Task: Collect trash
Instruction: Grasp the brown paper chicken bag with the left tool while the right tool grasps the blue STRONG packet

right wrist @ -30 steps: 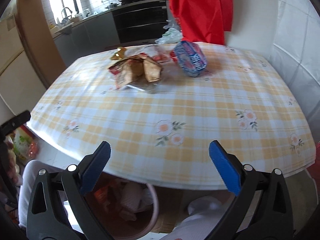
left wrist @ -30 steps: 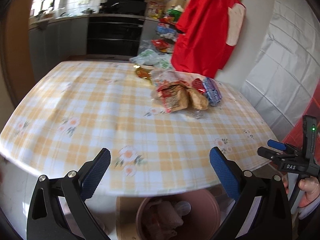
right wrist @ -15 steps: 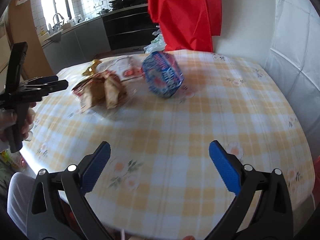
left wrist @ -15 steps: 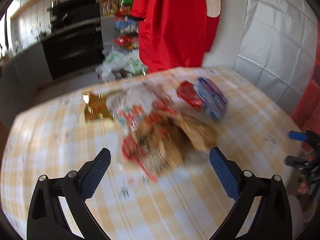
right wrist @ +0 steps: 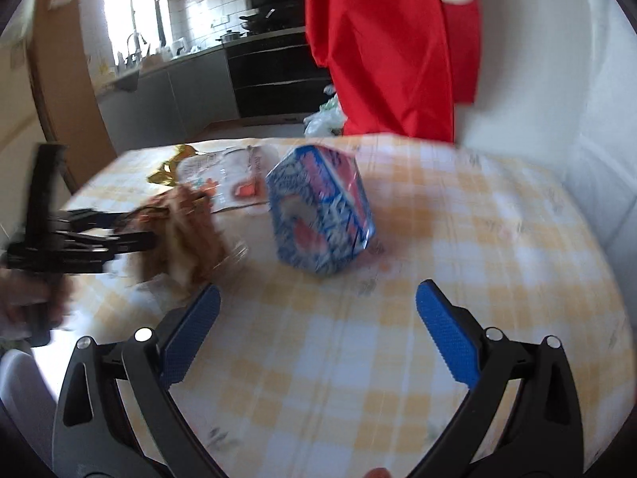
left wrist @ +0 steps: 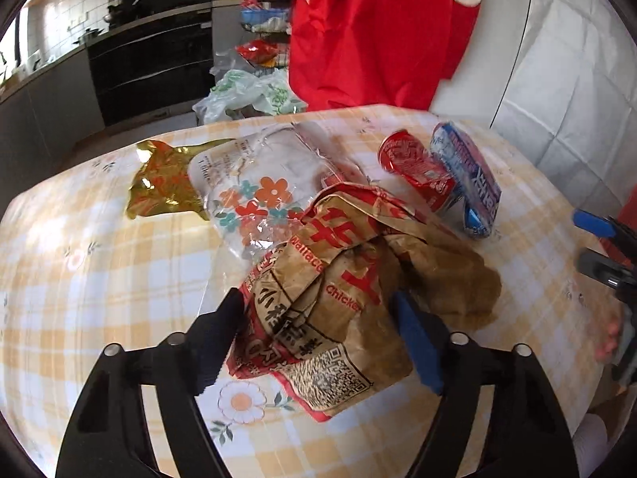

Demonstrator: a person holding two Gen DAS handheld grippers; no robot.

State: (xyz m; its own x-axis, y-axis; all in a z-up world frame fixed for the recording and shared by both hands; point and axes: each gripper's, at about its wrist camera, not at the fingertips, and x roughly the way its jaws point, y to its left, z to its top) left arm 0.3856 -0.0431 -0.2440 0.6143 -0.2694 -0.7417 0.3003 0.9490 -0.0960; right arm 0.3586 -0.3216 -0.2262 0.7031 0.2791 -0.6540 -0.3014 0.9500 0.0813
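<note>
A crumpled brown paper food bag with red print lies on the yellow checked table. My left gripper straddles its near end, jaws narrowed against its sides. Behind it lie a clear flowered wrapper, a gold foil wrapper, a crushed red can and a blue snack pack. My right gripper is open and empty, just short of the blue snack pack. The brown bag and left gripper show blurred at its left.
A red garment hangs beyond the table's far edge beside a white quilted wall. Plastic bags and a stocked rack stand behind the table. Dark kitchen cabinets run along the back.
Both grippers moved forward over the table from its near edge. The left one reached the brown bag and its jaws narrowed around it. The right one neared the blue pack. The bin left view.
</note>
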